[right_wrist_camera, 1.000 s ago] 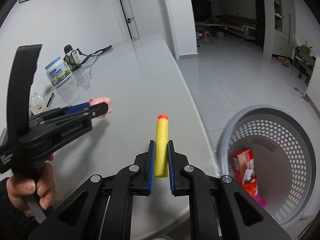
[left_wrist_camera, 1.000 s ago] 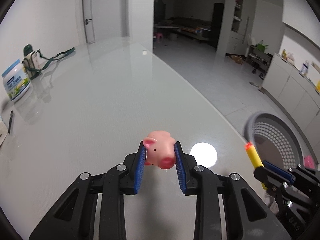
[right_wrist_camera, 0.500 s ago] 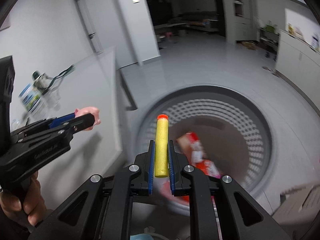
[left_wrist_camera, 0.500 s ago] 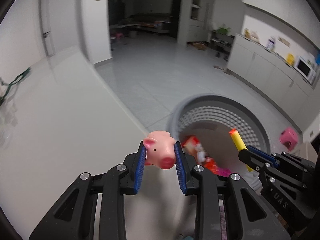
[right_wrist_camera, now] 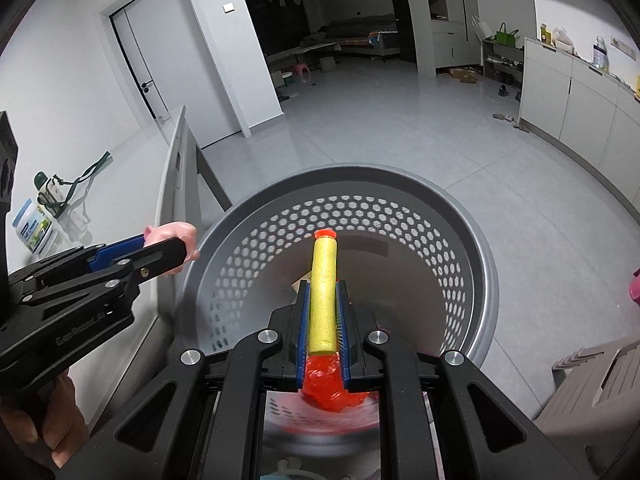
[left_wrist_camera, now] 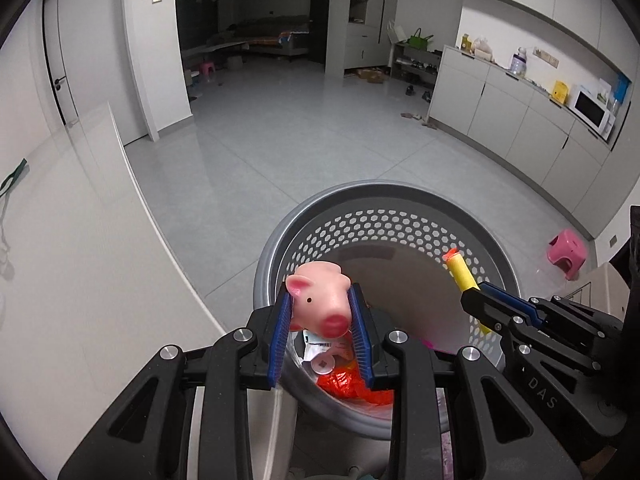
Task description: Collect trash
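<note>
My left gripper [left_wrist_camera: 320, 312] is shut on a pink toy pig [left_wrist_camera: 318, 302], which hangs above the near rim of a grey perforated basket [left_wrist_camera: 384, 192]. My right gripper [right_wrist_camera: 323, 312] is shut on a yellow foam dart with an orange tip [right_wrist_camera: 323, 280], held over the basket's [right_wrist_camera: 400, 184] inside. In the left wrist view the right gripper [left_wrist_camera: 474, 300] and its dart [left_wrist_camera: 462, 272] stand at the right over the basket. In the right wrist view the left gripper [right_wrist_camera: 172, 250] with the pig [right_wrist_camera: 176, 232] is at the left, by the basket rim. Red wrappers [left_wrist_camera: 348, 384] lie in the basket.
The white table [left_wrist_camera: 80, 260] lies at the left with its edge beside the basket; a tub [right_wrist_camera: 34, 224] and a strapped bottle [right_wrist_camera: 50, 188] stand on it. A pink stool [left_wrist_camera: 566, 250] and a beige box [right_wrist_camera: 592, 376] sit on the floor at the right. Cabinets line the right wall.
Both grippers swung off the table to the right and now hang over the basket, still gripping the pig and the dart. The basket fills more of both views.
</note>
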Motion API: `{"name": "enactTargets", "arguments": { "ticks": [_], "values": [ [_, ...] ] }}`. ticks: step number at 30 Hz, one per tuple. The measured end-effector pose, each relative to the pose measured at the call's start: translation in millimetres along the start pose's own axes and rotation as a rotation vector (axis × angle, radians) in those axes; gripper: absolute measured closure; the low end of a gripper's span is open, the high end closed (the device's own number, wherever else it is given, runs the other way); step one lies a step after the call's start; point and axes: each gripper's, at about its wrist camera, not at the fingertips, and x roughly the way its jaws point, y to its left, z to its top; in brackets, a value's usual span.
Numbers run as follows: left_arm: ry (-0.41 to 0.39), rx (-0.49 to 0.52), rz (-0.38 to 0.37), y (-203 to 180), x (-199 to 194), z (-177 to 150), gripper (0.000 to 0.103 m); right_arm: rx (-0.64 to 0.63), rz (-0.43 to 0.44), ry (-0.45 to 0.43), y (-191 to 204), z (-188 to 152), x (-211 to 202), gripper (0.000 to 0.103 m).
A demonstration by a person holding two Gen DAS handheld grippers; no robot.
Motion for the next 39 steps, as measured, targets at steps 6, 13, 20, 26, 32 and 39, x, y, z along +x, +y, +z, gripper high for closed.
{"name": "enactTargets", "arguments": {
  "ticks": [6, 13, 20, 26, 32, 39],
  "values": [
    [-0.013, 0.001, 0.018, 0.0, -0.8, 4.2, 0.05, -0.002, -0.01, -0.011, -4.0, 2.3, 0.2, 0.082],
    [-0.013, -0.003, 0.028, 3.2, -4.3, 3.8, 0.042, 0.017, -0.013, -0.017, -4.5, -2.6, -3.1, 0.078],
    [-0.026, -0.013, 0.06, -0.4, -8.4, 7.3, 0.036, 0.034, -0.026, -0.034, -4.8, -5.3, -9.4, 0.061],
    [-0.04, -0.029, 0.078, 2.3, -13.8, 5.6, 0.031, 0.031, -0.042, -0.041, 0.3, -7.9, -14.7, 0.054],
    [-0.057, -0.038, 0.095, 5.2, -21.0, 4.1, 0.022, 0.024, -0.047, -0.052, -0.2, -5.7, -19.8, 0.043],
    [-0.063, -0.049, 0.1, 10.5, -24.2, 2.3, 0.012, 0.031, -0.059, -0.056, -0.6, -3.3, -23.3, 0.036]
  ]
}}
